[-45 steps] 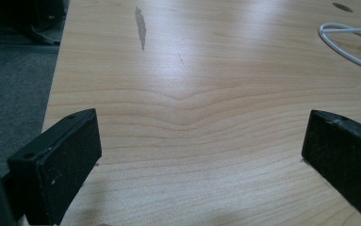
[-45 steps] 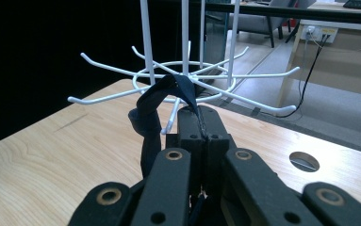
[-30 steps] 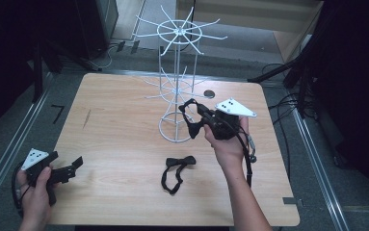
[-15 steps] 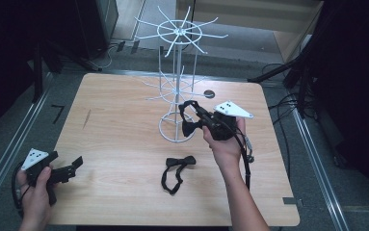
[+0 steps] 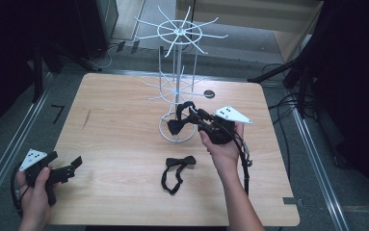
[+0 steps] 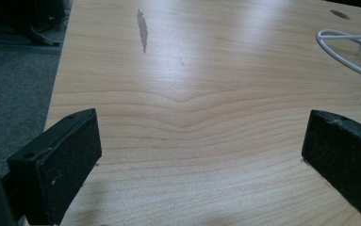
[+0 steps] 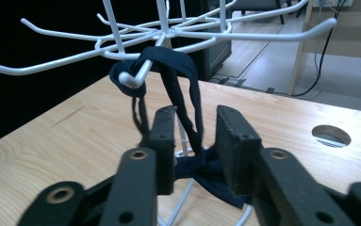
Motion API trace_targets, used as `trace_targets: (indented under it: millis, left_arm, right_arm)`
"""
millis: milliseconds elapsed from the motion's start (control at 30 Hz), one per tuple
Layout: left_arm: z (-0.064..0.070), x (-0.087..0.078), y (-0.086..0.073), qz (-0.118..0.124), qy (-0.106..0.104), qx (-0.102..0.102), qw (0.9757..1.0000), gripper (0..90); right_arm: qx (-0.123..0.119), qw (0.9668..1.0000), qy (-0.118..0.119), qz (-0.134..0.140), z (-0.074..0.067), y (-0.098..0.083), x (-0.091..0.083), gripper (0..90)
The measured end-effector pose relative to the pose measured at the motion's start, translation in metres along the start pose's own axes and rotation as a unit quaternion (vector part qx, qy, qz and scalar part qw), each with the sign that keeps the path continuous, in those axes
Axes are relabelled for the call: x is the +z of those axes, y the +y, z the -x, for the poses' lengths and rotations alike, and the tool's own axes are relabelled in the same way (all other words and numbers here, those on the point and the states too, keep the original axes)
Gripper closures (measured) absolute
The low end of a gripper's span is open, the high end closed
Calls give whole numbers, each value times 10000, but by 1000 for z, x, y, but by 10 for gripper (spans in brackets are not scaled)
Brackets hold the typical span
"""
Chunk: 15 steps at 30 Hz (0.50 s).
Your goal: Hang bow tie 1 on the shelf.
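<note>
The person's right forearm reaches up the table point(image 5: 124, 130) from the near edge, hand wrapped round the right gripper point(image 7: 194, 141), which is raised and aimed at the white wire rack point(image 5: 177, 86). A dark bow tie point(image 7: 206, 176) sits between its jaws: the knot and wings hang low in the gap, while the thin neck strap point(image 7: 180, 82) runs up and loops over the tip of one rack hook point(image 7: 138, 75) just ahead of the jaws. The jaws stand slightly apart with the strap passing between them; I cannot tell whether they press on the tie. A second bow tie point(image 5: 176, 168) lies flat on the wood, near the right wrist. The left hand point(image 5: 35, 187) rests at the near left corner, its left gripper point(image 5: 64, 168) lying low over bare wood, jaws spread wide, well apart from both ties
</note>
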<state>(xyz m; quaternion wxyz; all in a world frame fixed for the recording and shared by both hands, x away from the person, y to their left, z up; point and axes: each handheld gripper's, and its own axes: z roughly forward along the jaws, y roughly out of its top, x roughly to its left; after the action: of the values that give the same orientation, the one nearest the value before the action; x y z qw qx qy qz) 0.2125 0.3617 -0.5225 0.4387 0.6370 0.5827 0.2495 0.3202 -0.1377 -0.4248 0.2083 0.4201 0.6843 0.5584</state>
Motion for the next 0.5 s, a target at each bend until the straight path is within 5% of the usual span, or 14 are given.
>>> trace_targets:
  millis: [133,500]
  left_arm:
    - [1,0,0,-4,16,23,10000,0]
    - [3,0,0,-8,79,74,9999,0]
  right_arm:
    - [35,9999,-6,-112,0,-8,-3,541]
    - [96,9997,-24,-218,7,-30,-17,474]
